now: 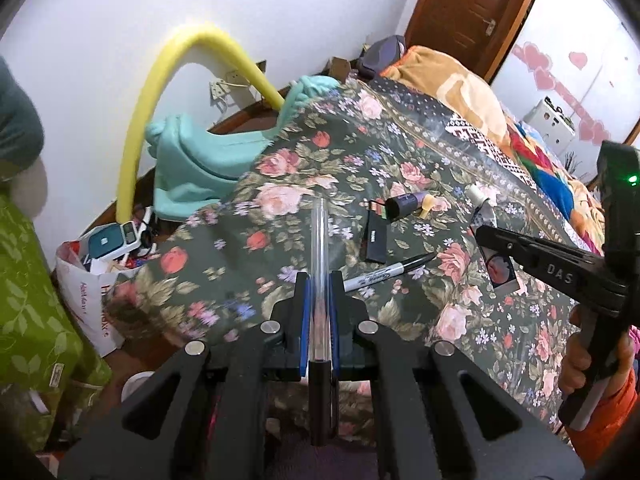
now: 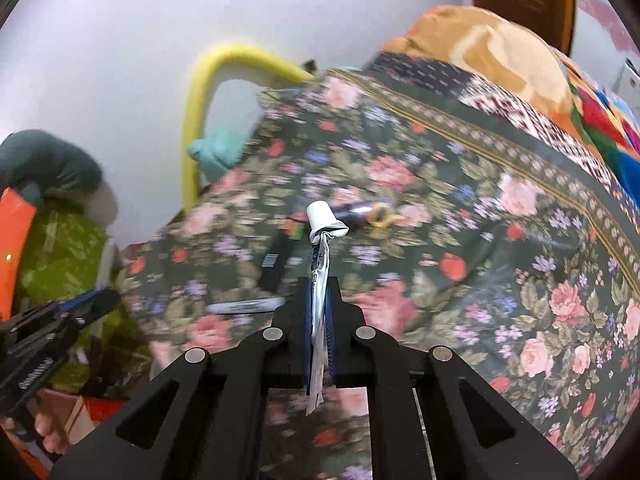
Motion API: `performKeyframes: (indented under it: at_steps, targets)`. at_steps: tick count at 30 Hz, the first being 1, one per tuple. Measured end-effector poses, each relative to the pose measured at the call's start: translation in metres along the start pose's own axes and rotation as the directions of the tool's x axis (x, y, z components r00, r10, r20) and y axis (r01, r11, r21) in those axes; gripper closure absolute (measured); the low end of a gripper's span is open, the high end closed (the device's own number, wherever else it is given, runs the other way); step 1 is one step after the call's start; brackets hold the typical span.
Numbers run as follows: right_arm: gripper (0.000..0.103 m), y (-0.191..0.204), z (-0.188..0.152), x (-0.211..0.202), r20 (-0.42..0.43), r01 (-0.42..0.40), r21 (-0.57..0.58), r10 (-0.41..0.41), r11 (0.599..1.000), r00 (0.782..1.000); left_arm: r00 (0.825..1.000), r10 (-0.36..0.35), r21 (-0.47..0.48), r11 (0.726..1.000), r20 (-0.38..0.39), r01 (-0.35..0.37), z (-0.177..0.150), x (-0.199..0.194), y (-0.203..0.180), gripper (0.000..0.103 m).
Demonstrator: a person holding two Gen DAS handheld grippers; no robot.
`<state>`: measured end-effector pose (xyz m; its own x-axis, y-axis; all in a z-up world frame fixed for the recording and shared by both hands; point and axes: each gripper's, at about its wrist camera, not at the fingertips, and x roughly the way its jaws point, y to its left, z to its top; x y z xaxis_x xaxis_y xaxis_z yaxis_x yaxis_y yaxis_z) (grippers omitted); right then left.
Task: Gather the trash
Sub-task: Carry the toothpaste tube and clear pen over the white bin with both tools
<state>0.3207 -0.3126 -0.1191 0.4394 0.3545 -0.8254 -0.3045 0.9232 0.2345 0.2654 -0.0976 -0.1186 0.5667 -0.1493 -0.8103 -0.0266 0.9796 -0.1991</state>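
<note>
**Both grippers loaded, bed not yet cleared**

Left gripper (image 1: 319, 280) is clamped on a clear pen (image 1: 320, 248); right gripper (image 2: 319, 292) pinches a flattened toothpaste tube (image 2: 322, 240) — both held above the floral bedspread (image 1: 400, 152). Judged partway: a Sharpie marker (image 1: 388, 272), black box (image 1: 376, 242) and purple tube (image 1: 404, 204) remain. Only the left view shows the white bag (image 1: 92, 300) beside the bed.

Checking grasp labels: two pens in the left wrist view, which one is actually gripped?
The clear-barrelled pen, clamped in the left gripper. The black-capped marker lies loose on the floral bedspread.
</note>
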Motion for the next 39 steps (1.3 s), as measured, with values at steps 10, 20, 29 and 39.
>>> performKeyframes:
  at_steps: [10,20,29,39]
  targets:
    - [0.097,0.115,-0.016,-0.010,0.007,-0.120,-0.148,0.122,0.982,0.992,0.996,0.077,-0.083,0.994,0.043,-0.073,-0.040,-0.055,0.062,0.096]
    - [0.097,0.222,-0.054,0.016,-0.096,-0.228,-0.292,0.209,0.929,0.973,0.986,0.169,-0.212,0.963,-0.001,-0.166,-0.095,-0.083,0.153,0.096]
    - [0.097,0.295,-0.094,0.066,-0.249,-0.292,-0.371,0.208,0.882,0.946,0.980,0.171,-0.336,0.921,-0.105,-0.197,-0.144,-0.066,0.224,0.096]
    - [0.097,0.343,-0.135,0.137,-0.436,-0.346,-0.378,0.164,0.859,0.885,0.957,0.127,-0.434,0.870,-0.262,-0.234,-0.193,-0.013,0.286,0.096]
